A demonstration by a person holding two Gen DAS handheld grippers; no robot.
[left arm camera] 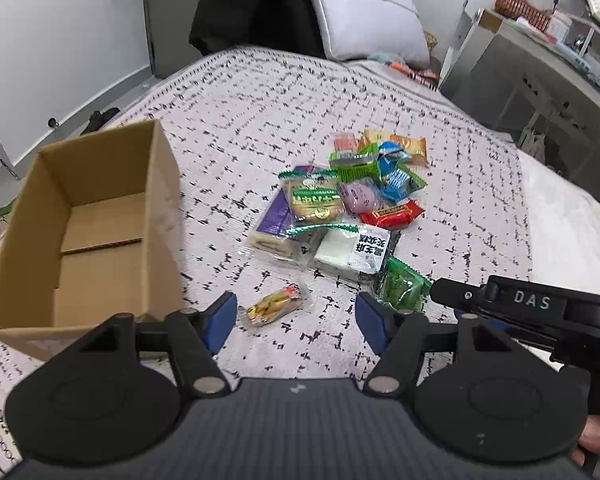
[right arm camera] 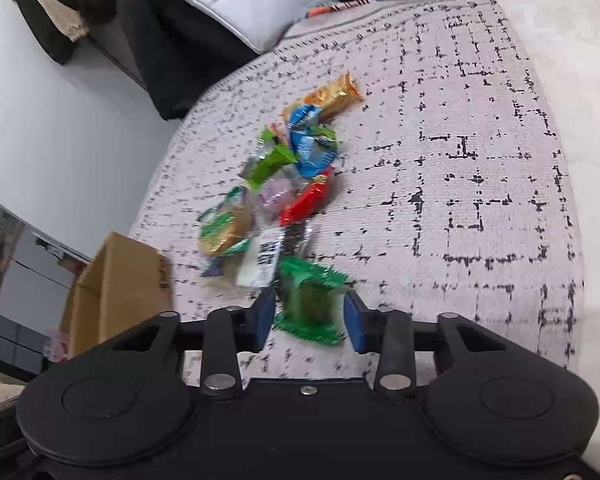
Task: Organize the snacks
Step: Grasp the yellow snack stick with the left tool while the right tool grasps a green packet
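Note:
A heap of colourful snack packets (left arm camera: 340, 196) lies in the middle of the patterned bedspread (left arm camera: 236, 120). An open cardboard box (left arm camera: 84, 224) stands to its left with nothing inside. My left gripper (left arm camera: 296, 314) is open, and a small clear packet of yellow snacks (left arm camera: 274, 306) lies on the bed between its blue fingertips without touching them. My right gripper (right arm camera: 310, 318) is shut on a green snack packet (right arm camera: 308, 300) at the near edge of the heap (right arm camera: 284, 184), its pads against both sides. In the left wrist view the green packet (left arm camera: 404, 286) lies beside the right gripper's black body (left arm camera: 536, 304).
A white pillow (left arm camera: 364, 8) and dark clothing (left arm camera: 252, 4) lie at the head of the bed. A grey desk (left arm camera: 540, 64) with clutter stands at the right. A plain cream blanket (right arm camera: 572, 120) covers the bed's right side. The box (right arm camera: 120, 284) is near the bed's left edge.

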